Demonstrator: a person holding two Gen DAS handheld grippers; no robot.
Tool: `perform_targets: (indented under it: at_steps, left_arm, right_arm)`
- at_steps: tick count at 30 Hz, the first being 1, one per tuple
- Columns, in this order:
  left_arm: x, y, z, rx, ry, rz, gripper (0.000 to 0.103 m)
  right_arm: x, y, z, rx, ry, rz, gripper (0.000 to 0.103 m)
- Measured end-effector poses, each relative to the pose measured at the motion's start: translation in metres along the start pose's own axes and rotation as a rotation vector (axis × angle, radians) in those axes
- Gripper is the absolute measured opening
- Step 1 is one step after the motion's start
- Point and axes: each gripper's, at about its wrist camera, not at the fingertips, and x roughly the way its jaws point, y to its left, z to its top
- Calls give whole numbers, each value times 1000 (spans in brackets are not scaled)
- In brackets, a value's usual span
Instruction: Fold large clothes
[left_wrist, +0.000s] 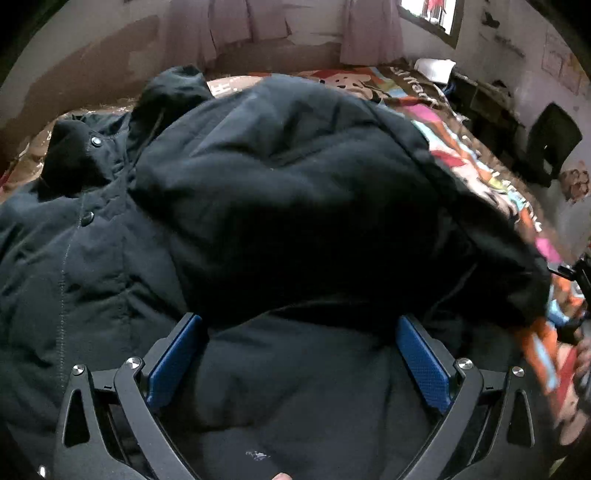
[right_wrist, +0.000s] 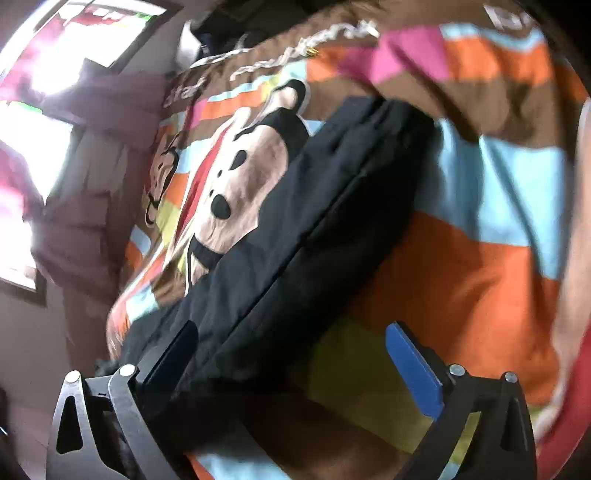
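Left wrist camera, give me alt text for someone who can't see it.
A bulky black jacket lies folded over itself on a colourful cartoon bedspread, filling the view. The left gripper sits over it, blue pads wide apart.

Black left gripper (left_wrist: 299, 325) frame, blue pads (left_wrist: 424, 363), silver screws.

Bed (left_wrist: 480, 162), cartoon-print blanket (right_wrist: 461, 258); dark padded jacket (left_wrist: 277, 184) atop.

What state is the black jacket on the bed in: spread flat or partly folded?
Partly folded. In the left wrist view, one bulky panel of the black jacket lies doubled over its snap-fastened front, on the cartoon-print bedspread.
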Motion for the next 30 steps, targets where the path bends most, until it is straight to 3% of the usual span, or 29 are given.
perform_targets:
  at_steps: [1, 3, 6, 8, 11, 14, 19, 22, 26, 30]
  left_arm:
    - [0, 0, -1, 4, -3, 4, 102]
    - [2, 3, -2, 4, -3, 0, 102]
    - [-2, 11, -2, -19, 9, -24, 102]
    - [-12, 19, -2, -33, 22, -58, 102]
    - [-41, 25, -12, -37, 27, -152, 102]
    - [-80, 44, -19, -65, 17, -190, 102]
    - [-146, 96, -31, -178, -30, -167, 102]
    - [-187, 128, -36, -268, -93, -149, 102]
    - [-246, 166, -72, -399, -228, -220, 102]
    - [-289, 187, -102, -465, -284, -181, 102]
  right_arm:
    - [6, 0, 3, 0, 10, -3, 81]
    - [18, 0, 7, 17, 25, -5, 45]
    - [17, 2, 7, 30, -6, 13, 21]
    - [1, 19, 5, -32, -78, 32, 14]
    - [-27, 50, -1, -109, -189, 107, 10]
    - [-60, 98, -24, -190, -293, 250, 10]
    - [-103, 206, -97, -520, -394, 438, 10]
    - [-117, 263, -154, -730, -369, 546, 10]
    - [-113, 320, -234, -1019, -271, 650, 10]
    - [-77, 347, -309, -1264, -113, 649, 10]
